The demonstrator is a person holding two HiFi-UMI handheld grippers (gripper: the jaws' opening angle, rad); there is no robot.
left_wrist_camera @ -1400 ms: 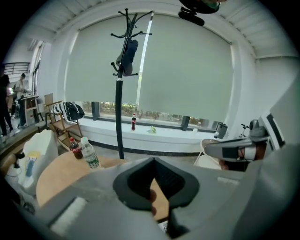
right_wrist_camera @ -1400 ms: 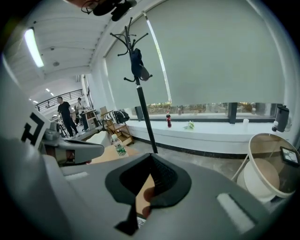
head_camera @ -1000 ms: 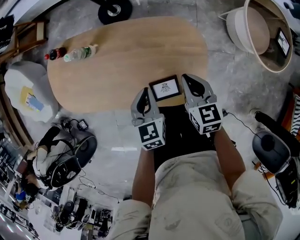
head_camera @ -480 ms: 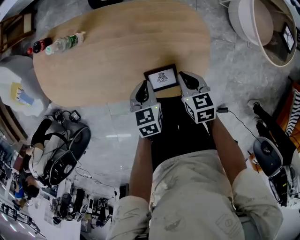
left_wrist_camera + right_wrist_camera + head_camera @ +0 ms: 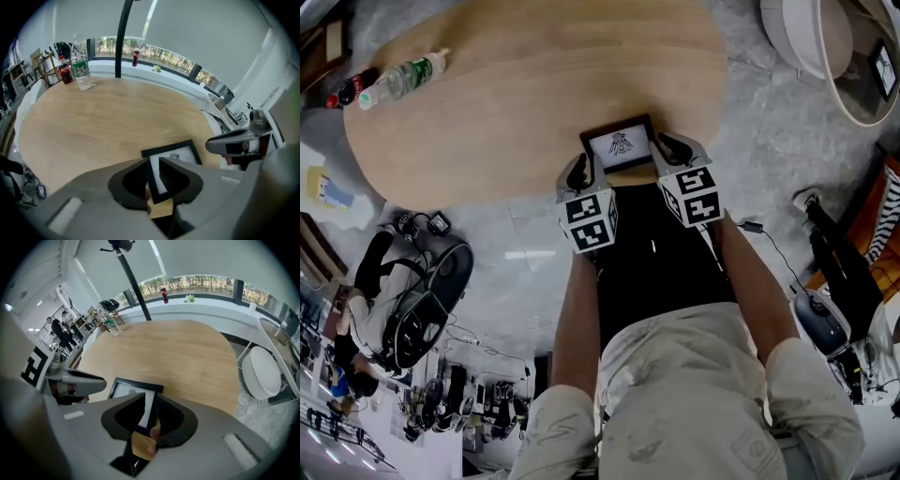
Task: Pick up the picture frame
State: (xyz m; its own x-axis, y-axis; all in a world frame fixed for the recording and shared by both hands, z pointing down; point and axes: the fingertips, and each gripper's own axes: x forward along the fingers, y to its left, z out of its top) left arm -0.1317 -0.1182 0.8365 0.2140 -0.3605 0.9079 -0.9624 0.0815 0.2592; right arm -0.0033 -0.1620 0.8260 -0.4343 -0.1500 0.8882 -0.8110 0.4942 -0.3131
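Standing on grey marble floor [image 5: 769, 141], oval wooden table [image 5: 534, 94]

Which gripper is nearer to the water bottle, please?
Left. The left gripper straddles the picture frame on the side toward the water bottle; the right gripper straddles its far side. Both have just opened their jaws.

The head view looks steeply down from above the person onto the near end of the oval light-wood counter [image 5: 534, 94]. The left gripper view and right gripper view ride low, close behind their own jaws, facing across it toward the windows [image 5: 154, 54]. All 3 share the black-rimmed picture frame [image 5: 621, 145].
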